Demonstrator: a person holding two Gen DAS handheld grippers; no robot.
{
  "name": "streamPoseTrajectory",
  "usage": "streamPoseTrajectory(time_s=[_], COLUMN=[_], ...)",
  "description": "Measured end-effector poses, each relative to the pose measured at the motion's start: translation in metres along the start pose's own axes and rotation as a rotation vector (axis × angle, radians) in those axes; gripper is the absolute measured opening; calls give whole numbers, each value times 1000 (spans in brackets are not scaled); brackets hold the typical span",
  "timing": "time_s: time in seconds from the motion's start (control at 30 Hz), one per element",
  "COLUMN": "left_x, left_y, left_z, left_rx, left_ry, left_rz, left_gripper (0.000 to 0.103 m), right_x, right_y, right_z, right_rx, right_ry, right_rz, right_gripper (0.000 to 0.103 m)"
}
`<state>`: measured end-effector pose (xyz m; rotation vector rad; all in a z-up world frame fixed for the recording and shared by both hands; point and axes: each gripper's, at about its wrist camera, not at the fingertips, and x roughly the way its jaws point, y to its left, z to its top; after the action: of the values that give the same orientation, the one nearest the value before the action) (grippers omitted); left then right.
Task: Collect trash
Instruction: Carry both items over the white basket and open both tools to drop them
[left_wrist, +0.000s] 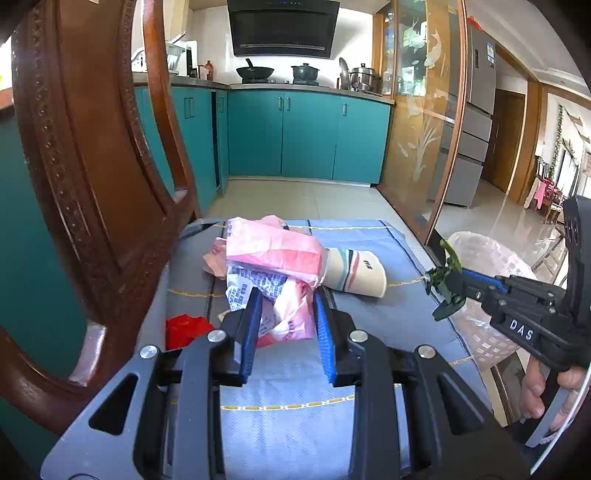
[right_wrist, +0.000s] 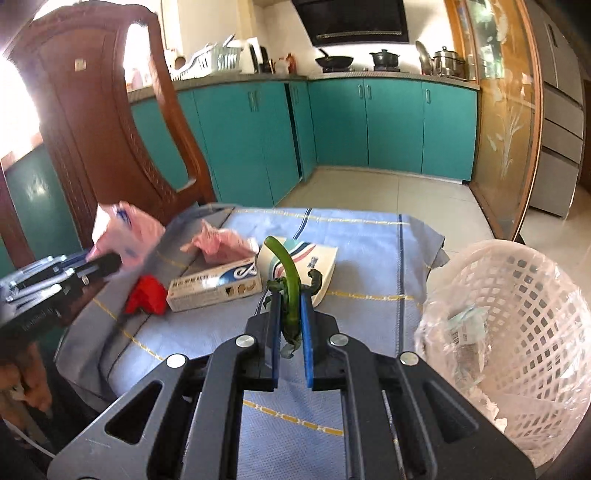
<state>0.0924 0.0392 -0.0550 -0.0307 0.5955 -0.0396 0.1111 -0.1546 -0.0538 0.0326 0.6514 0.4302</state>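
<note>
Currently noted: right gripper (right_wrist: 290, 295) fingers clamped on green vegetable scrap (right_wrist: 287, 291), stem upright. Lined basket (right_wrist: 524, 317) just to its right, below, off the surface's (right_wrist: 362, 236) edge; nearer this hand. Left gripper (left_wrist: 284, 314) fingers pinching pink plastic bag (left_wrist: 273, 258), farther from basket.

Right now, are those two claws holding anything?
Yes. The left gripper pinches a pink plastic bag by its lower folds; the right gripper clamps a green stalk mid-stem.

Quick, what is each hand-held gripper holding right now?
Left hand-held gripper: shut on the pink plastic bag.
Right hand-held gripper: shut on the green vegetable scrap.
</note>
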Motion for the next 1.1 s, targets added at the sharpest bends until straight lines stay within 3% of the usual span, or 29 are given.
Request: streamPoseTrajectory(time_s=[0.13,0.33,0.5,0.7,0.87,1.1], left_x=[3,6,16,29,42,62], left_y=[-9,-24,-63,-124,-179,-249], left_z=[-2,5,15,22,25,27], left_rx=[10,41,119,202,272,373], left_ry=[10,20,21,15,16,40], left_rz=[-14,-66,-129,-214,-284,-395], left_gripper=[29,29,29,29,29,29], right_x=[0,-31,-58,-76,-81,-81], right_y=[-2,-30,-68,-120,-145,-155], right_z=[-1,6,-1,-18,-29,-43], right_rx=[-8,-5,30,152,209,207], right_ry=[9,-95,-122,-90,-49,-6], right_rz=[-34,-210,-332,-459,-510,-498], right_gripper=[11,11,11,11,11,11])
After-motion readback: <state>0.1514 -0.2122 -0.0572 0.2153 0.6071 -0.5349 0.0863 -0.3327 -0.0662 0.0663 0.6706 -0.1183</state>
